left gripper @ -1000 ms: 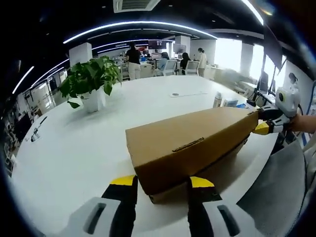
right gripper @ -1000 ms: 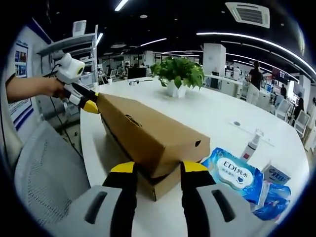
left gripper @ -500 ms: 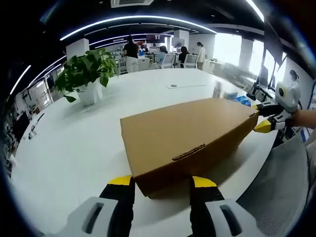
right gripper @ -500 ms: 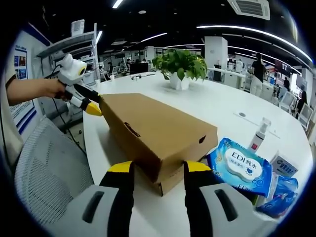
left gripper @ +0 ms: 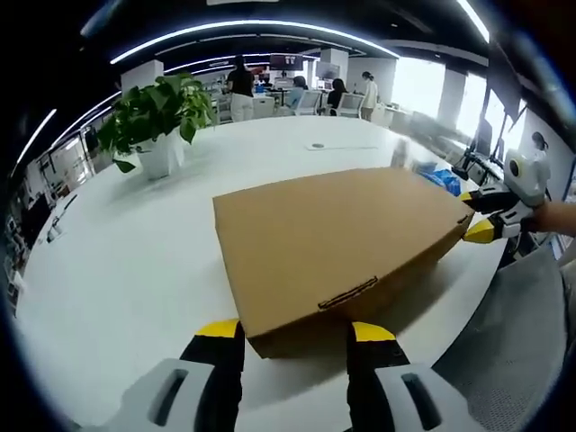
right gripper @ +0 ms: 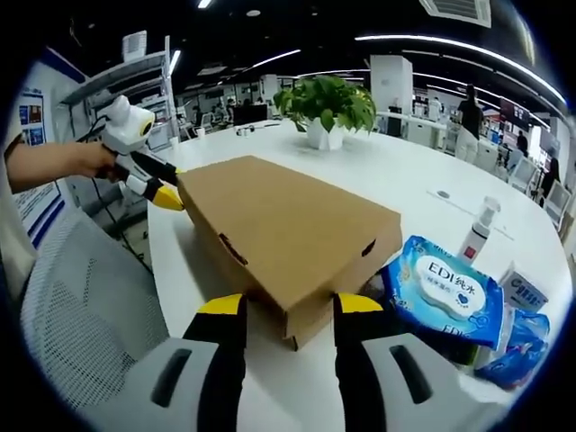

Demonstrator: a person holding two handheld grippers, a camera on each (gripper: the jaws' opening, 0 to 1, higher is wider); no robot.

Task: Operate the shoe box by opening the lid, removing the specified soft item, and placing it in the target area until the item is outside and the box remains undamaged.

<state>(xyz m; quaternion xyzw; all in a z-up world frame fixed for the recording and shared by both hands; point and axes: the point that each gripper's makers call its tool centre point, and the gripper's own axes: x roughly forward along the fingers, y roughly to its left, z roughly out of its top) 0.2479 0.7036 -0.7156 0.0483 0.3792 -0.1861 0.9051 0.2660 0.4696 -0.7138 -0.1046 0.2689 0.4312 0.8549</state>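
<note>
A brown cardboard shoe box (left gripper: pixel 333 234) lies on the white table (left gripper: pixel 117 270) with its lid flat and down. My left gripper (left gripper: pixel 295 337) stands open at the box's near end, its yellow-tipped jaws either side of the lid's edge. In the right gripper view the same box (right gripper: pixel 279 225) runs away from my open right gripper (right gripper: pixel 290 310), whose jaws flank its near corner. The right gripper (left gripper: pixel 481 216) also shows at the box's far end in the left gripper view, and the left gripper (right gripper: pixel 162 187) at the far end in the right gripper view. The box's inside is hidden.
A potted plant (left gripper: pixel 153 117) stands further back on the table. A blue wipes pack (right gripper: pixel 445 288), a spray bottle (right gripper: pixel 477 229) and small blue packets (right gripper: pixel 517 351) lie right of the box. A grey mesh chair (right gripper: pixel 81 306) sits at the table's edge. People stand far behind.
The lid, tilted up a second ago with a gap beneath, has come down flat onto the box. Both grippers stay at the box's ends, and both views now look more onto its top.
</note>
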